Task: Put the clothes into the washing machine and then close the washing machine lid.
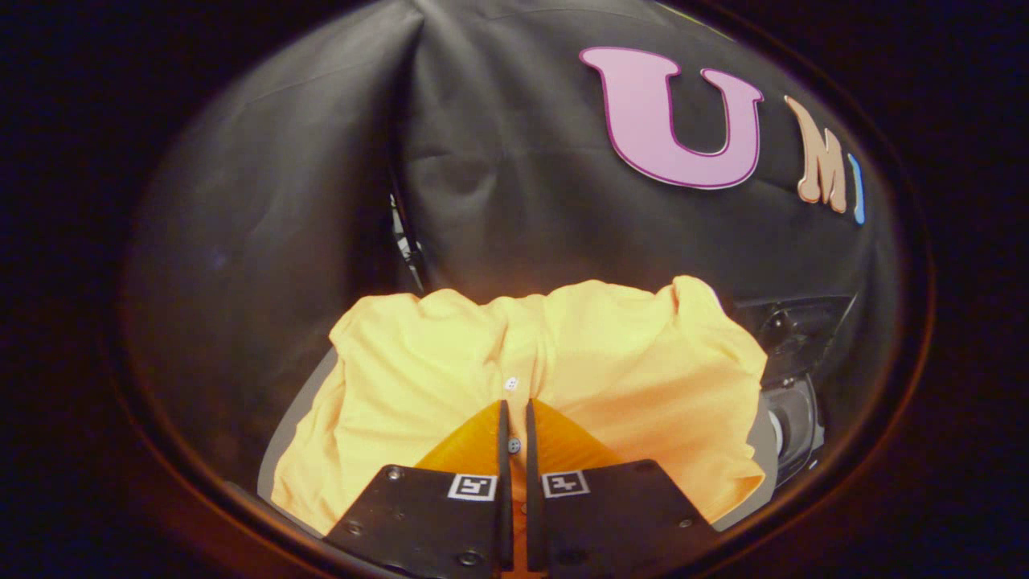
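Where shirt (482, 362) bunches, fingers (504, 434) pinched together.

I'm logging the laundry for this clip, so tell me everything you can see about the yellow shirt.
The yellow shirt looks like soft knit fabric, bunched and creased into a rumpled mound. Its placket with small pale buttons runs down the middle. It rests on a grey surface before the black cloth wall. The hand-held gripper has its fingers nearly together, pinching the placket fold; one button sits in the narrow gap between them.
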A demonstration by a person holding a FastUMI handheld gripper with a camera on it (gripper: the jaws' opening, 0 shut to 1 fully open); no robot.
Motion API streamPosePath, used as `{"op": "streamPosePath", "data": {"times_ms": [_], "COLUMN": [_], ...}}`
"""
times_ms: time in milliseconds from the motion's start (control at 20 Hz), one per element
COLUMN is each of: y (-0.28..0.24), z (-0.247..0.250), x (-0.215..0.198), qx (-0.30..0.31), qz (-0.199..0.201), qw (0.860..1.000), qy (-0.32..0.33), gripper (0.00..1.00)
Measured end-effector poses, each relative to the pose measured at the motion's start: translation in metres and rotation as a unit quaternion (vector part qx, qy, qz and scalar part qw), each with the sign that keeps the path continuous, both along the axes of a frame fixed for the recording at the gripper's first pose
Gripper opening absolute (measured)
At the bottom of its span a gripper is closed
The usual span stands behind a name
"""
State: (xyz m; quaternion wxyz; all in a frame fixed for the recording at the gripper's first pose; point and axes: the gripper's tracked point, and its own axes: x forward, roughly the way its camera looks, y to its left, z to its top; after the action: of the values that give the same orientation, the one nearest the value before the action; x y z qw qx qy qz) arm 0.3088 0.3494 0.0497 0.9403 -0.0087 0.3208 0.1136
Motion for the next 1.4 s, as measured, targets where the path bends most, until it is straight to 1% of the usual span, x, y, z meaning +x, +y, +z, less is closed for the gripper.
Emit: {"op": "streamPosePath", "data": {"times_ms": [50,100,200,300,400,500,600,700,900,950,1050,1150,1300,1400], "y": [0.0,-0.001,-0.004,-0.016,-0.034,-0.058,-0.082,-0.108,-0.168,-0.182,-0.221,-0.258,-0.298,-0.322], "z": [0.002,0.013,0.038,0.064,0.09,0.126,0.151,0.175,0.197,0.196,0.189,0.181,0.163,0.149], "x": [-0.005,-0.011,-0.011,-0.012,-0.011,-0.02,-0.023,-0.022,-0.018,-0.018,-0.013,-0.006,0.001,0.009], "qx": [0.007,0.023,0.069,0.089,0.083,0.085,0.087,0.07,0.03,0.02,-0.003,-0.022,-0.01,-0.004], "qz": [0.024,0.039,0.057,0.07,0.063,0.051,0.053,0.047,0.015,0.006,-0.033,-0.062,-0.108,-0.13], "qw": [1.0,0.999,0.994,0.99,0.988,0.984,0.98,0.975,0.971,0.972,0.972,0.971,0.97,0.968], "qy": [0.002,-0.018,-0.059,-0.079,-0.114,-0.149,-0.174,-0.204,-0.236,-0.233,-0.232,-0.23,-0.218,-0.214], "gripper": [0.06,0.05,0.04,0.03,0.02,0.02,0.02,0.01,0.0,0.0,0.0,0.0,0.0,0.0]}}
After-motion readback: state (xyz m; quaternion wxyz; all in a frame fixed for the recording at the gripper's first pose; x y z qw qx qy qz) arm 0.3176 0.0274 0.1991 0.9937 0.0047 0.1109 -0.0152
